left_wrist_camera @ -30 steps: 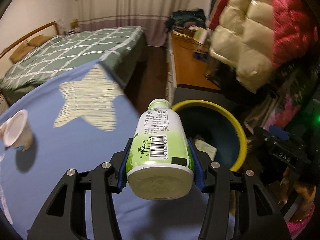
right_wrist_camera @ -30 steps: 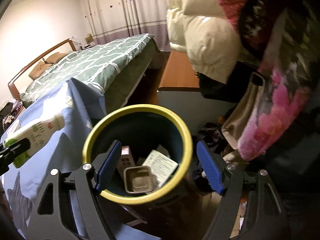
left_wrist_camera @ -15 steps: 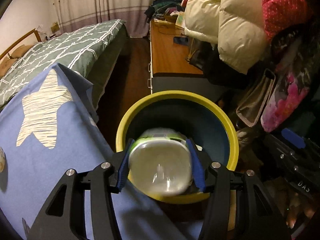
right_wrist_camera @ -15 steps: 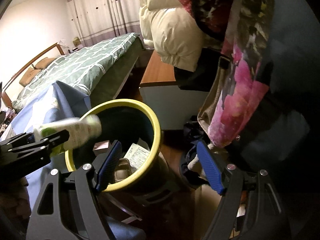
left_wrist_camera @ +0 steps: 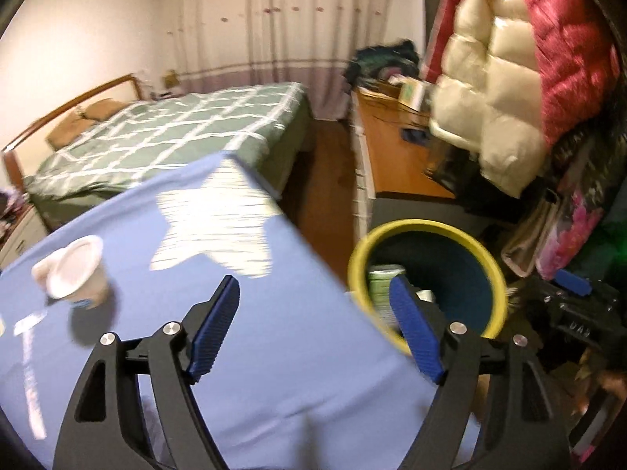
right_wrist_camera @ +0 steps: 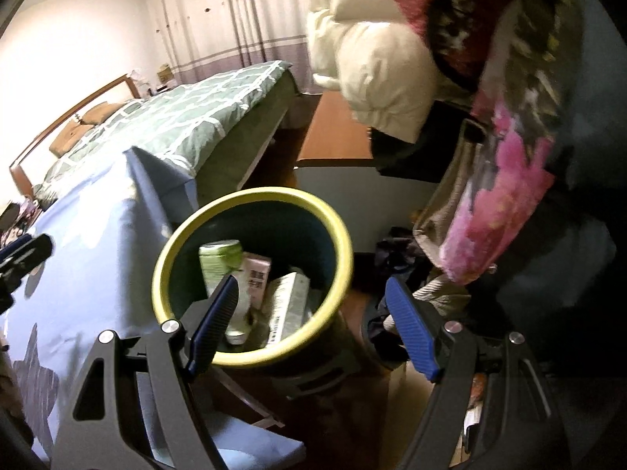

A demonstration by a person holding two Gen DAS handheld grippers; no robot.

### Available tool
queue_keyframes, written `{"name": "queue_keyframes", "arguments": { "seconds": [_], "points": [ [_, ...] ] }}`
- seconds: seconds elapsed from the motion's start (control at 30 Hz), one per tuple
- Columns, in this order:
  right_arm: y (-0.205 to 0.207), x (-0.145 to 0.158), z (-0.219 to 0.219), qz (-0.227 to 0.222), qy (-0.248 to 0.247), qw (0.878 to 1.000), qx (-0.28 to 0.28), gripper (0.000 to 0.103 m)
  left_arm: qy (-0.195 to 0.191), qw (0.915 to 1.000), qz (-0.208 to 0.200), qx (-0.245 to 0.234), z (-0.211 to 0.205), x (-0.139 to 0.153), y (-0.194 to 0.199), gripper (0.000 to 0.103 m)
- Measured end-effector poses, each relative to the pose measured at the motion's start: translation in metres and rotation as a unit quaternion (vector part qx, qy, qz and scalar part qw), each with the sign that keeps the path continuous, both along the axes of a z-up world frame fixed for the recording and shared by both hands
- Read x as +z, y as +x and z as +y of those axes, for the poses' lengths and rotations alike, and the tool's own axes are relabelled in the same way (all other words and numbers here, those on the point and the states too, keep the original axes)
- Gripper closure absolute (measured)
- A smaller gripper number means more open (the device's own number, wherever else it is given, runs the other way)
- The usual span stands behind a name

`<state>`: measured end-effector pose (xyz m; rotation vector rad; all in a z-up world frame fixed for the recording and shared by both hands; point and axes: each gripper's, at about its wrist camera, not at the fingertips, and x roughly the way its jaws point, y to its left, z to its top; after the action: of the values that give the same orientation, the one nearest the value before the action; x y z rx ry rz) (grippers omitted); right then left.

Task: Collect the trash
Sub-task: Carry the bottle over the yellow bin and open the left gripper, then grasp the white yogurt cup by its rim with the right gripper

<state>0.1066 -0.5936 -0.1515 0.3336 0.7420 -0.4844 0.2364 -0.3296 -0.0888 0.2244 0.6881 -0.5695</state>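
The green and white bottle point(right_wrist_camera: 220, 270) lies inside the yellow-rimmed dark bin point(right_wrist_camera: 250, 358), beside a pink carton point(right_wrist_camera: 256, 279) and a flat white box point(right_wrist_camera: 290, 305). In the left wrist view the same bottle point(left_wrist_camera: 383, 279) shows just inside the bin's rim point(left_wrist_camera: 490, 274). My left gripper point(left_wrist_camera: 315, 333) hangs over the blue star-print cloth point(left_wrist_camera: 219, 313), its jaws opening with nothing between them. A white plastic cup point(left_wrist_camera: 76, 274) lies tipped on the cloth to the left. My right gripper point(right_wrist_camera: 313, 325) is open and empty above the bin's near rim.
A green checked bed point(left_wrist_camera: 168, 145) stands behind the table, a wooden desk point(left_wrist_camera: 395, 156) to the right of it. Puffy jackets point(left_wrist_camera: 509, 78) and a floral bag point(right_wrist_camera: 501, 196) hang close over the bin. Clothes lie on the floor point(right_wrist_camera: 399, 258) beside it.
The left gripper carried the bottle over the bin, opened and dropped it in, then swung back left over the blue cloth. The right gripper stayed open by the bin.
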Motion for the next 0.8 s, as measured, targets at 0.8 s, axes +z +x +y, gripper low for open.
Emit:
{"name": "queue_keyframes", "arguments": {
  "seconds": [0.8],
  "points": [
    [0.135,0.013,0.173,0.026,-0.010,0.980,0.197,0.030,0.024,0.9443,0.003,0.328,0.345,-0.047,0.063,0.021]
  ]
}}
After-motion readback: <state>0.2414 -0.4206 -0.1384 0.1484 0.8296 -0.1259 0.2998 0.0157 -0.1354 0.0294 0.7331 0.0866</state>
